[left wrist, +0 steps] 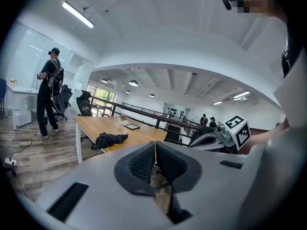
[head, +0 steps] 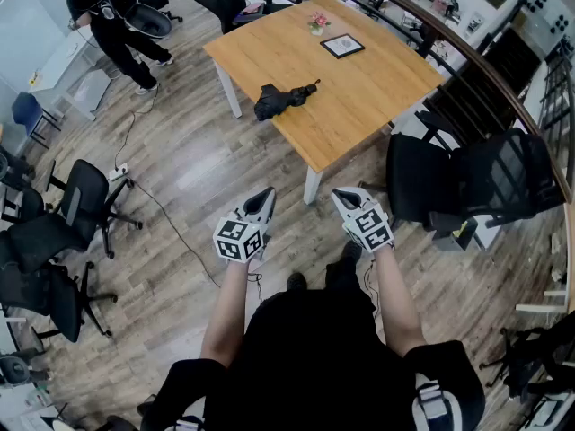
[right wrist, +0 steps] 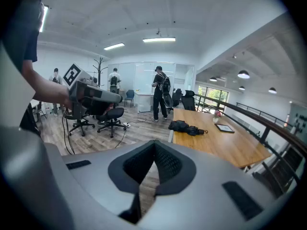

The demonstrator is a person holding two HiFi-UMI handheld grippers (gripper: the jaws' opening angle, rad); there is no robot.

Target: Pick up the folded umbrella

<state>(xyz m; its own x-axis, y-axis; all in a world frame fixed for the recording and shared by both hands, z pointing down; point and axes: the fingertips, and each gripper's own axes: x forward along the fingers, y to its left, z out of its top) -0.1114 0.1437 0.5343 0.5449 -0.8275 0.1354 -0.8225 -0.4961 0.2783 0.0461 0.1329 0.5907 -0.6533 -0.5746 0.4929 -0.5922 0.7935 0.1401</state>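
Open plank floor (head: 180,173) before clenched empty left tongs (head: 264,196) and right tongs (head: 342,197), light-wood table (head: 377,97) edge beyond, black folded umbrella (head: 281,98) farther ahead

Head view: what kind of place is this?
Probably an open-plan office, perhaps a mezzanine: black swivel office chairs, a wooden table with a folded umbrella on it, and a curved railing beyond the table.
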